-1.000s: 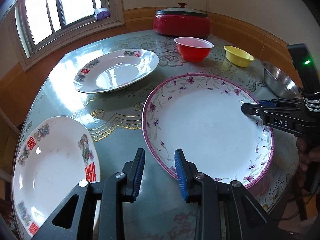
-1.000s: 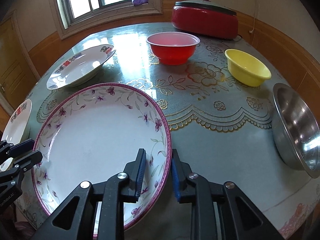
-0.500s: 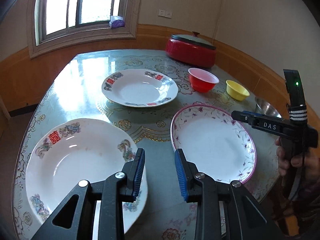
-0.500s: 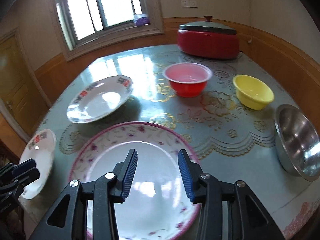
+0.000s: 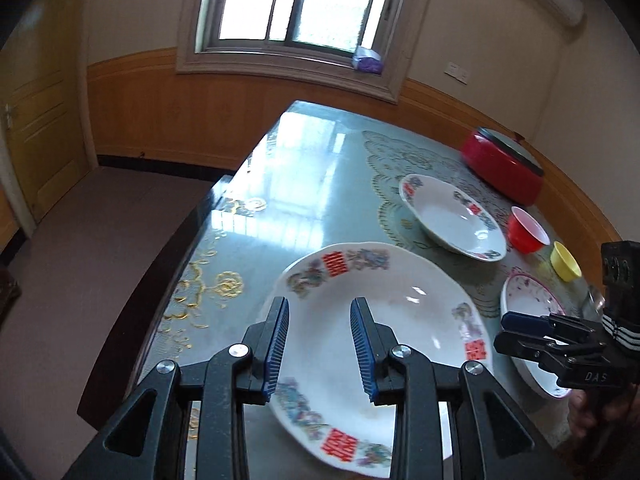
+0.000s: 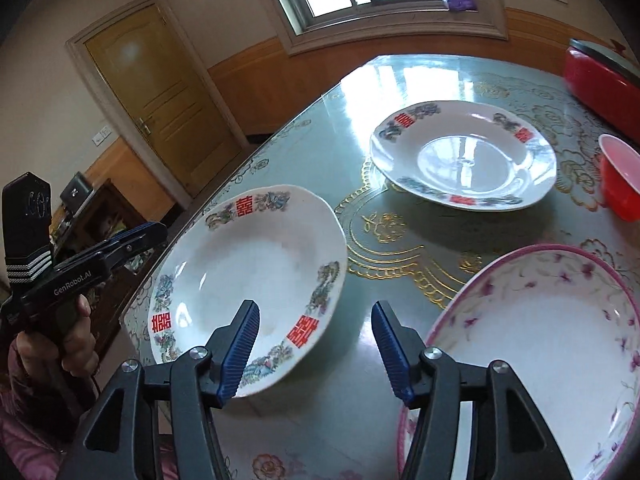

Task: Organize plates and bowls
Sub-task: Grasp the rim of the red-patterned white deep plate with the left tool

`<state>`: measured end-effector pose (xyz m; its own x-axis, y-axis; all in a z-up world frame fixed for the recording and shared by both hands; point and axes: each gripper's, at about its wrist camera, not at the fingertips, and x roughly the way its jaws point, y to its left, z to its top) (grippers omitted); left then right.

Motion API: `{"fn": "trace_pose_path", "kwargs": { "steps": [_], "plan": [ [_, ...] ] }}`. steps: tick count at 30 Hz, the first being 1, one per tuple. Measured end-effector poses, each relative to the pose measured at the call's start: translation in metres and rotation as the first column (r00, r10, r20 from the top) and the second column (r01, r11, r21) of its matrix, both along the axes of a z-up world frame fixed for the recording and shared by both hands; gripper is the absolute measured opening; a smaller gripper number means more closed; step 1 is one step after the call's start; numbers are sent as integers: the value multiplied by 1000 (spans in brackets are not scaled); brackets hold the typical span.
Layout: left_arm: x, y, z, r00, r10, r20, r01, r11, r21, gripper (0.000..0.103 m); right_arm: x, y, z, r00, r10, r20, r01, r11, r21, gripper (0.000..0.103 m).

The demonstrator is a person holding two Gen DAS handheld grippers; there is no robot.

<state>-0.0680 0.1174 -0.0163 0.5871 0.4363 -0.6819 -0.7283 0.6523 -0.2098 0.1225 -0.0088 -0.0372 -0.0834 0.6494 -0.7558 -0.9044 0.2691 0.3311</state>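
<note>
Three plates [image 6: 248, 264], two bowls [image 5: 527, 235]; left hand-held gripper [image 5: 320, 346], right hand-held gripper [image 6: 316, 352] released, empty.

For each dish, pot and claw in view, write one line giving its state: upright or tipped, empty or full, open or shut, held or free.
Near plate: flat on the table, empty, free.
Far plate: flat, empty, free.
Pink-rimmed plate: flat, empty, free.
Red bowl: upright, empty.
Yellow bowl: upright, contents unclear.
Red pot: lid on.
Left claw: open, holding nothing.
Right claw: open, just widened, holding nothing.
</note>
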Motion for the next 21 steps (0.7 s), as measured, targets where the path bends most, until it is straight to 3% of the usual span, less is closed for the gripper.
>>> {"fn": "trace_pose_path", "kwargs": {
  "steps": [4,6,8,12,15,18,21],
  "plan": [
    [-20,21,-21,997,62,-37,-64,997,-45,34,-4,25,-18,1000,-2,-13,2,998,-55,59],
    [-24,27,-31,999,37,-29,-40,995,-92,34,0,30,-26,999,-1,-45,-2,998,-62,59],
    [-26,28,-39,1000,-3,-4,3,991,-134,44,0,34,-29,998,16,-59,-19,998,-54,60],
    [-16,28,-55,997,-71,25,74,974,-212,42,-6,48,-39,995,50,-89,-56,996,-72,63],
    [-1,19,-57,991,-134,10,133,971,-198,32,-11,52,-38,997,54,-50,-57,996,-63,62],
    [4,15,-56,991,-127,-33,121,983,-139,30,-13,53,-37,998,59,-12,-60,996,-71,63],
    [1,21,-56,993,-117,-7,114,979,-168,27,-15,51,-35,998,67,19,-65,995,-78,60]
  ]
}}
